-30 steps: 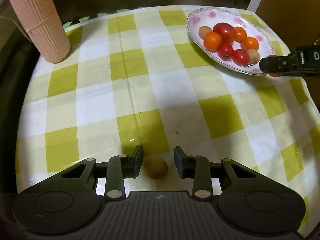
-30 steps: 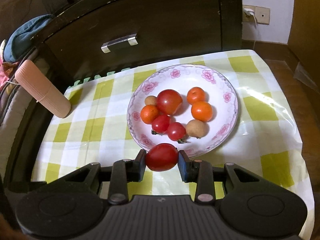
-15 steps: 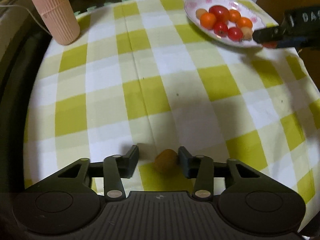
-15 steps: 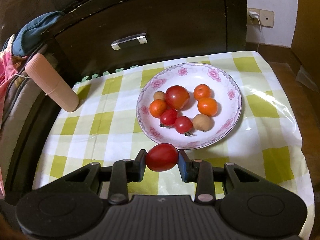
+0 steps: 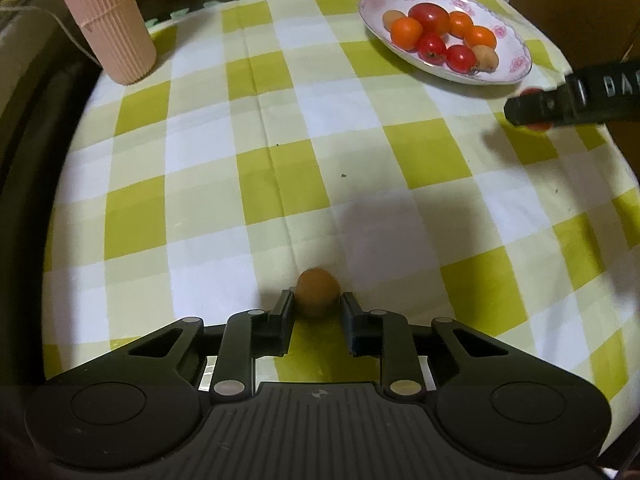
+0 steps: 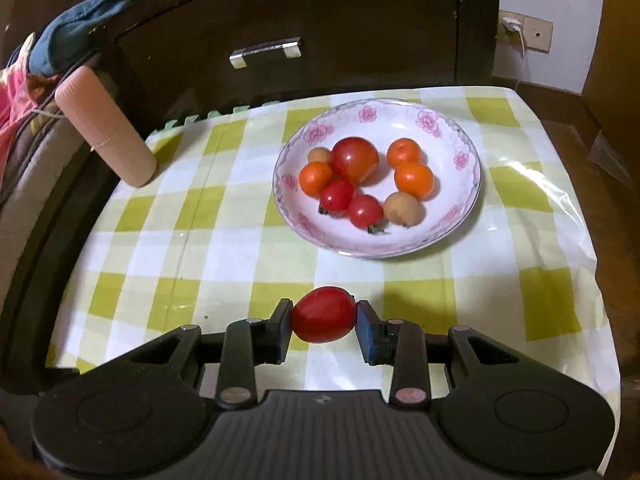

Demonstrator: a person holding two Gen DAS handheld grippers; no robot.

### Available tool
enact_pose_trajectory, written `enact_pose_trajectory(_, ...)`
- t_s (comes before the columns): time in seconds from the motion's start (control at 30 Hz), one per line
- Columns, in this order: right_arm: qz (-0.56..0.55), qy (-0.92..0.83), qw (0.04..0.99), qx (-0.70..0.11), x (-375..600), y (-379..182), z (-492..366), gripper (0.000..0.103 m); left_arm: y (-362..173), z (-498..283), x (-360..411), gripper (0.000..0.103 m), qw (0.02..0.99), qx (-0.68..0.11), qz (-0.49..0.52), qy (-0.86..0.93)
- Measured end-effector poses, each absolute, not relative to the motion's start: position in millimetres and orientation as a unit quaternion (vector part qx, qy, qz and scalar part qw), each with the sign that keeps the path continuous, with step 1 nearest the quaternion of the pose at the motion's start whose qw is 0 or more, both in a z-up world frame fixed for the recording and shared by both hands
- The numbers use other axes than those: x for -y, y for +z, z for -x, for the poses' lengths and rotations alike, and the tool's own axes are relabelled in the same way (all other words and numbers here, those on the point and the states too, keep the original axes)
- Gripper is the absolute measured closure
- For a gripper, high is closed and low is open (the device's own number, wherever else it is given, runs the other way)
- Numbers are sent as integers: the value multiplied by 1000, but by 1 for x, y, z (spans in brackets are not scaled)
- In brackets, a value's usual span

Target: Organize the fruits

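Left gripper (image 5: 316, 314) clamped on a small brown fruit (image 5: 317, 290) over the near edge of the checked tablecloth (image 5: 280, 128), right gripper (image 6: 323, 320) clamped on a red tomato (image 6: 323, 314) just short of the floral plate (image 6: 466, 196) holding other fruits, far right, pink ribbed cylinder (image 5: 100, 20) far left

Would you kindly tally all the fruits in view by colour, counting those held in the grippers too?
Red: 4, three on the plate and one in the right gripper
Orange: 3
Brown: 3, one in the left gripper
Total: 10
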State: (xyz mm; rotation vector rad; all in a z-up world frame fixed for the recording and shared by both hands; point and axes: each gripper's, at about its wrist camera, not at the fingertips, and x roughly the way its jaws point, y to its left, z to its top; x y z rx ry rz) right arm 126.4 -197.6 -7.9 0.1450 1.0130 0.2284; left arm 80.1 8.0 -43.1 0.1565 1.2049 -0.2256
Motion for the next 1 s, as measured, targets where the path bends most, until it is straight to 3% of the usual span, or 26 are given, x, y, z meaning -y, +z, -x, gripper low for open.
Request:
enact_pose_trajectory(0.17, -76, 109, 864, -485, 201, -8, -125, 70, -34, -86, -12, 62, 819, -561, -56, -106)
enact_pose_trajectory(0.4, -77, 112, 865, -483, 200, -6, -126, 70, -45, -87, -7, 62, 813, -570, -63, -102)
enact_pose_trajectory(0.53, -76, 112, 865, -483, 200, -7, -126, 71, -45, -87, -8, 72, 817, -566, -61, -94)
enact_pose_trajectory(1.0, -96, 83, 876, -466, 226, 4, -141, 70, -2, -122, 25, 72, 843, -517, -54, -137)
